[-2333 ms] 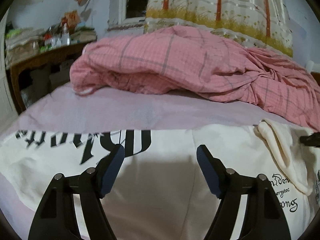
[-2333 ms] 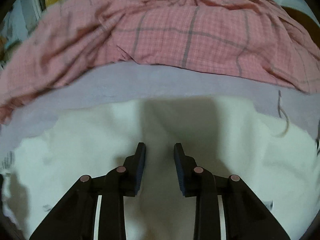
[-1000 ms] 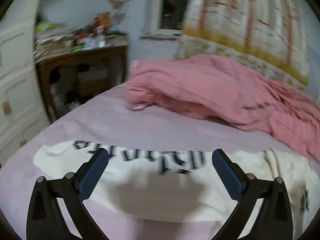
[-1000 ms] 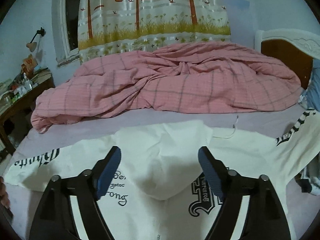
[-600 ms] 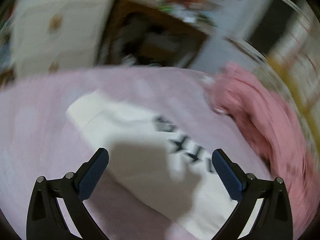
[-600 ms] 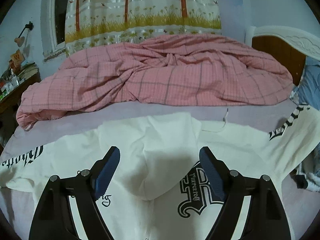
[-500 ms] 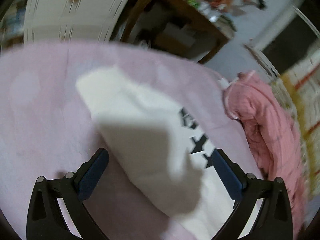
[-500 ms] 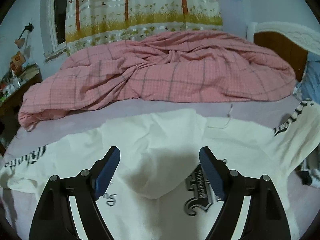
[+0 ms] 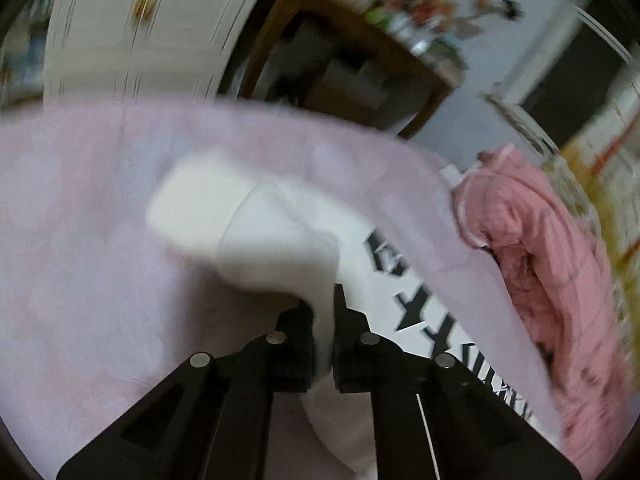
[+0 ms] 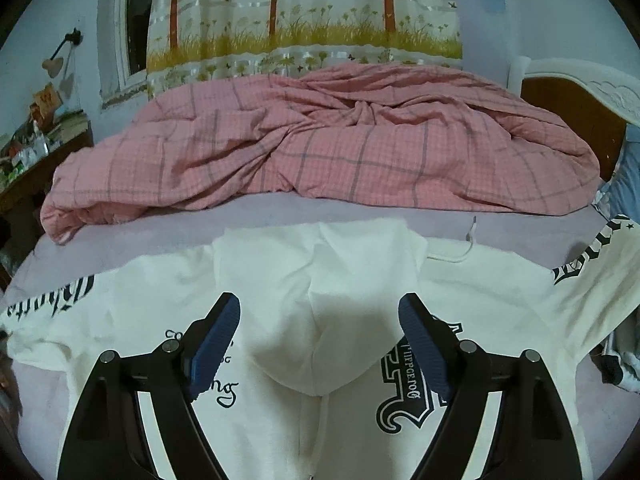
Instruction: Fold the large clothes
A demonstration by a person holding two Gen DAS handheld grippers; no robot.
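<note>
White hoodie spread flat on lilac bedsheet, printed side up, hood lying over chest, sleeves out to both sides w/ black lettering. Pink plaid duvet bunched behind it, nr curtain.

L gripper: jaws pinched tight on hoodie's left sleeve, white fabric squeezed betw the fingers, cuff end bulging ahead of tips. L view blurred; wooden side table and white cabinet beyond bed edge.

R gripper: jaws spread wide, nothing clamped; hovers over hood, blue pads either side of it, apart from fabric as far as visible.
</note>
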